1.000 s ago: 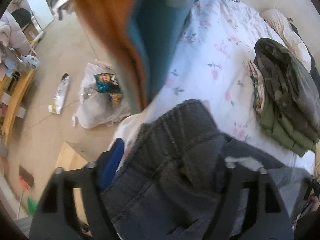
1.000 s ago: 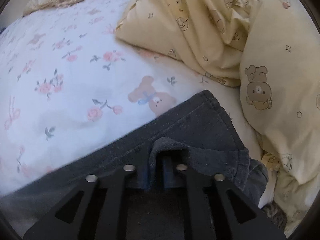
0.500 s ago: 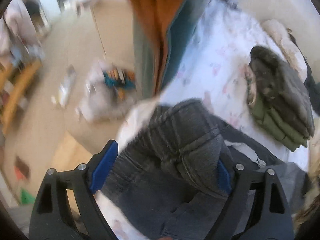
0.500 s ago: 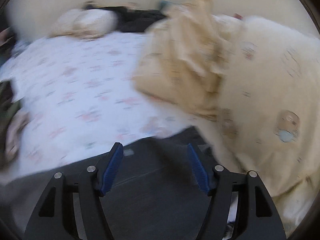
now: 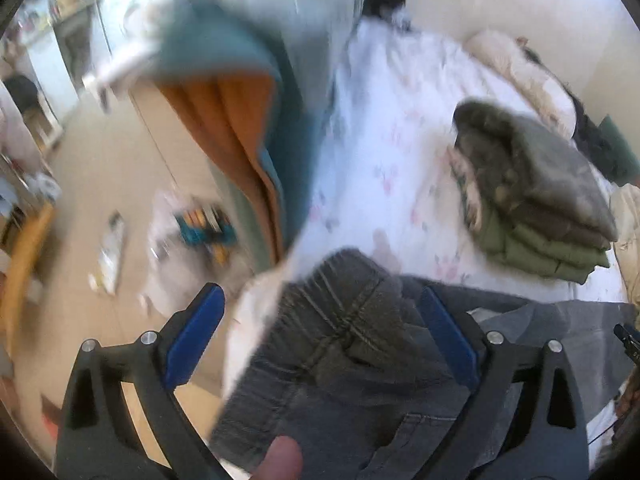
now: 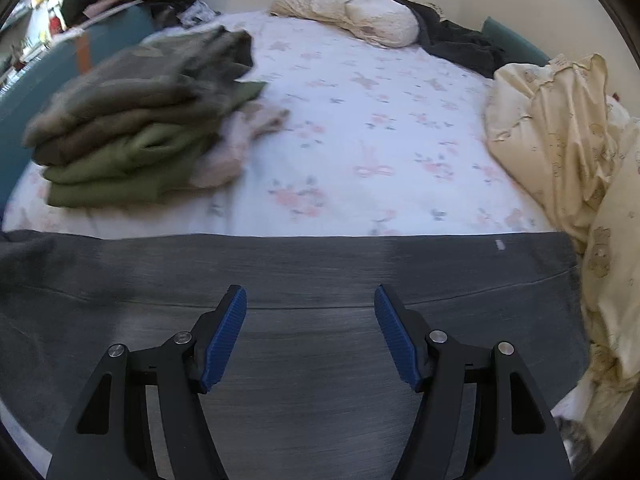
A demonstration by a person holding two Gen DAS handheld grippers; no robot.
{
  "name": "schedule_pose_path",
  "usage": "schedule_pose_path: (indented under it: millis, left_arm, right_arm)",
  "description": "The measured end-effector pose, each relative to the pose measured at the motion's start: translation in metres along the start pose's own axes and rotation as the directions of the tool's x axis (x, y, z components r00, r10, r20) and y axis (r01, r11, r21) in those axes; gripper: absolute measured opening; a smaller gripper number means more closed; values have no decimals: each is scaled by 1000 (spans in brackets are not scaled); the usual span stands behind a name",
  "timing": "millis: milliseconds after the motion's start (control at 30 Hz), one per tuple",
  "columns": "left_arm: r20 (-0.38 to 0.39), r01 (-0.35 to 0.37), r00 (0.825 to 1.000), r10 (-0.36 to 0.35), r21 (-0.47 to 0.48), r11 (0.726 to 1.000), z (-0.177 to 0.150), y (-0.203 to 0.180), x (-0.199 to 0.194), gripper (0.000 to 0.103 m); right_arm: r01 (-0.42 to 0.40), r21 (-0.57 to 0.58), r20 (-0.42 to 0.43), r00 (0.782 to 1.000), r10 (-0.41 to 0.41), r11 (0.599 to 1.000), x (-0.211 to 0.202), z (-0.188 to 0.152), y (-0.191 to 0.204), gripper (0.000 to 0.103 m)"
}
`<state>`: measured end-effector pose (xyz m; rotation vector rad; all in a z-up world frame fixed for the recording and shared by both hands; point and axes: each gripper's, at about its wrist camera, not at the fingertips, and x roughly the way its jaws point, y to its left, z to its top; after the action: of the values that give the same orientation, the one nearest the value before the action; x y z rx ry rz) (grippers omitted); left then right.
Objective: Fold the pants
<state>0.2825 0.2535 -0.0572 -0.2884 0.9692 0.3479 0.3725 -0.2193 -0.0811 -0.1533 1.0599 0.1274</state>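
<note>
Dark grey pants [image 6: 304, 272] flat across floral bed sheet [image 6: 360, 152], waistband bunched, left gripper [image 5: 320, 312] jaws opening around it, right gripper [image 6: 310, 312] parted, empty

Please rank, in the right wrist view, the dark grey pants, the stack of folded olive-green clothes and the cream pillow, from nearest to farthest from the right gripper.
1. Dark grey pants: spread flat directly beneath the right gripper.
2. Stack of folded olive-green clothes: upper left on the floral bedsheet.
3. Cream pillow: at the far end of the bed, by the wall.

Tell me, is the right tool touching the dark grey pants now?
Cannot tell. In the right wrist view the right tool stands open over the flat dark grey pants, gripping nothing; whether its tips rest on them is unclear.
</note>
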Motion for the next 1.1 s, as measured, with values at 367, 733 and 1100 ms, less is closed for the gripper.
schedule_pose_path:
  millis: [367, 733, 1100]
  left_arm:
    - [-224, 171, 970, -95, 351, 921, -51, -74, 44, 50]
    - [-140, -70, 983, 117, 303, 950, -37, -84, 122, 32]
    - [-13, 114, 993, -114, 239, 964, -28, -91, 68, 51]
  right_arm:
    - [-396, -110, -104, 917, 386, 912, 25, -16, 159, 30]
    - [-290, 0, -91, 953, 288, 957, 95, -3, 205, 21]
    - [-11, 176, 56, 998, 1, 984, 16, -47, -35, 21]
